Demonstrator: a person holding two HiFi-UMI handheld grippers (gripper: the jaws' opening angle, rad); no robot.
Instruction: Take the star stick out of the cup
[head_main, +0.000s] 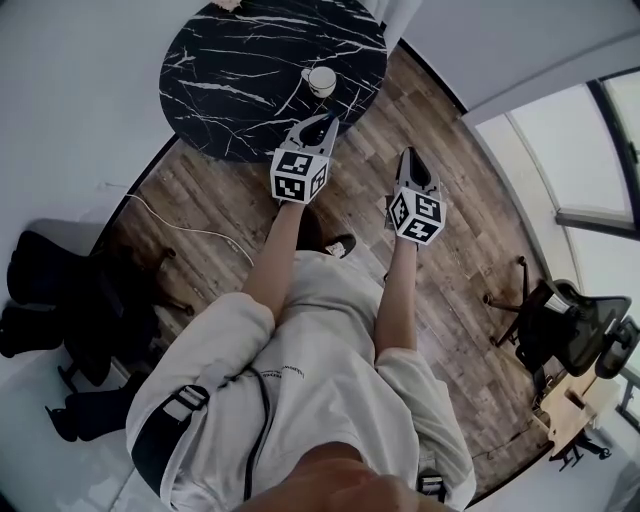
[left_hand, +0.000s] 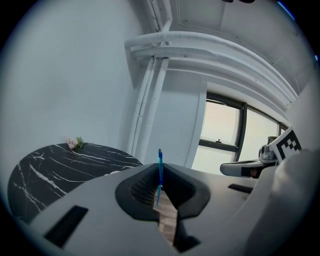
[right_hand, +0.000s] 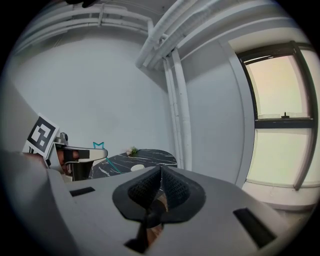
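Note:
A thin blue stick stands upright between the jaws of my left gripper, which is shut on it. From the right gripper view its teal star top shows above the left gripper, clear of the white cup. In the head view the cup sits near the front right edge of the round black marble table, and the left gripper hangs just short of it. My right gripper is over the wood floor, shut with nothing between its jaws.
A small flower sprig lies at the table's far edge. A white cable runs across the floor at left, beside a black chair. An office chair and a desk stand at right. Pipes run up the wall behind the table.

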